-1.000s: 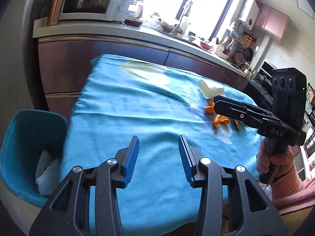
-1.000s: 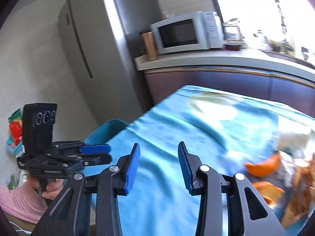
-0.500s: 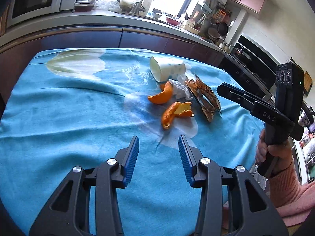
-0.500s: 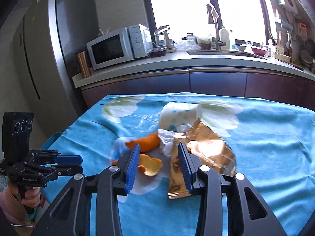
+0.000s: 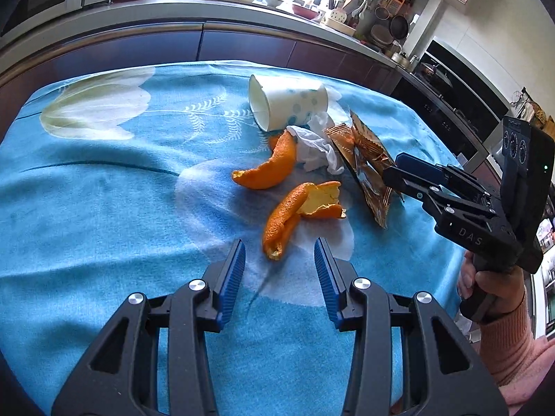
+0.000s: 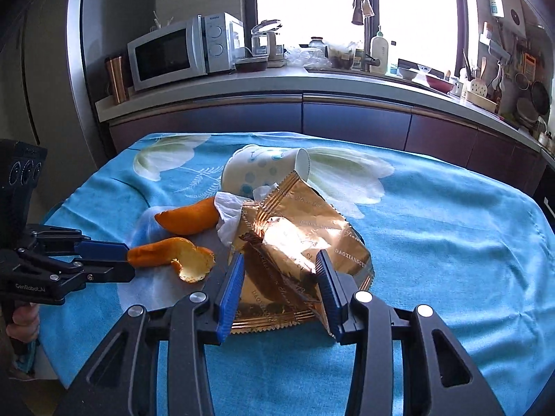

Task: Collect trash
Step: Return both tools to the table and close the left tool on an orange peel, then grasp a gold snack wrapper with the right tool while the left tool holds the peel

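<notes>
A pile of trash lies on the blue tablecloth (image 5: 104,208). It holds a tipped paper cup (image 5: 291,107) (image 6: 256,170), a crumpled tissue (image 5: 315,149) (image 6: 227,215), two orange peels (image 5: 270,170) (image 5: 295,211) and gold wrappers (image 5: 364,166) (image 6: 305,242). My left gripper (image 5: 279,253) is open, and the near peel's end (image 6: 173,256) lies just ahead between its tips. My right gripper (image 6: 280,263) is open low over the gold wrappers, which show between its fingers. Each gripper appears in the other's view: left gripper (image 6: 125,261), right gripper (image 5: 393,170).
A dark kitchen counter runs behind the table with a microwave (image 6: 173,52), a copper cup (image 6: 118,76), a faucet and bottles. A hand in a pink sleeve (image 5: 492,284) holds the right gripper at the table's right edge. An oven front stands far right.
Both views swung from the table's left side and the teal bin to the trash pile. Both grippers came closer and lower to it. Neither gripper's gap has visibly changed.
</notes>
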`<action>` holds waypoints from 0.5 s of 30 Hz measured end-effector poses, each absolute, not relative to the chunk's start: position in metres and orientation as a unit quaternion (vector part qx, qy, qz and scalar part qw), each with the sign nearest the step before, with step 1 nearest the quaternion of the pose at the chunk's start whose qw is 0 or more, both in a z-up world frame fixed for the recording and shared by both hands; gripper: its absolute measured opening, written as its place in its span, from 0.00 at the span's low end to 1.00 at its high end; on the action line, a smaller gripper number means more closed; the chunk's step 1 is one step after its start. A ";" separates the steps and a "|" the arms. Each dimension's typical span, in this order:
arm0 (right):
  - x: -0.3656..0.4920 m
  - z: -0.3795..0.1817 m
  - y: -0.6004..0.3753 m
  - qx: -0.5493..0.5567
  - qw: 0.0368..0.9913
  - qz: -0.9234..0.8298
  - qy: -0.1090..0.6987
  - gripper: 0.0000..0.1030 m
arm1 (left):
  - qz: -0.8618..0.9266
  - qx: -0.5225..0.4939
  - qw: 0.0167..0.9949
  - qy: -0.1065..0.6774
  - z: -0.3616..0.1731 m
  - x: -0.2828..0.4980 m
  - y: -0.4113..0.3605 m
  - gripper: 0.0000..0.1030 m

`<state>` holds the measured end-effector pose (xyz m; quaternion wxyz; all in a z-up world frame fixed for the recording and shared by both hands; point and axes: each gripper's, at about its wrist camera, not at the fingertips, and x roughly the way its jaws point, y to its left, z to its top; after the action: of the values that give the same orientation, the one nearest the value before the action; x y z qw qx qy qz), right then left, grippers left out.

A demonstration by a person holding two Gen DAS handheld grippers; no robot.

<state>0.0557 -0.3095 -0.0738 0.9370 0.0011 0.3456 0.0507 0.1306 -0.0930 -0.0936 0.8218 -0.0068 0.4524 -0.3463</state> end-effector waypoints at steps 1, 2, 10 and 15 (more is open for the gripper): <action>0.057 -0.075 -0.309 -0.003 0.937 0.050 0.347 0.39 | -0.345 -0.006 0.821 0.455 -0.095 0.132 -0.095 0.38; 0.057 -0.076 -0.309 -0.006 0.936 0.049 0.348 0.39 | -0.344 -0.004 0.821 0.456 -0.096 0.133 -0.097 0.36; 0.061 -0.077 -0.311 -0.022 0.934 0.039 0.354 0.36 | -0.337 -0.002 0.821 0.461 -0.097 0.138 -0.105 0.17; 0.061 -0.077 -0.315 -0.019 0.935 0.039 0.353 0.18 | -0.339 -0.007 0.821 0.460 -0.098 0.138 -0.104 0.15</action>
<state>0.0609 -0.3153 -0.0768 0.9347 -0.0190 0.3528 0.0389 0.1380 -0.1039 -0.0980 0.8207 -0.0068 0.4602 -0.3386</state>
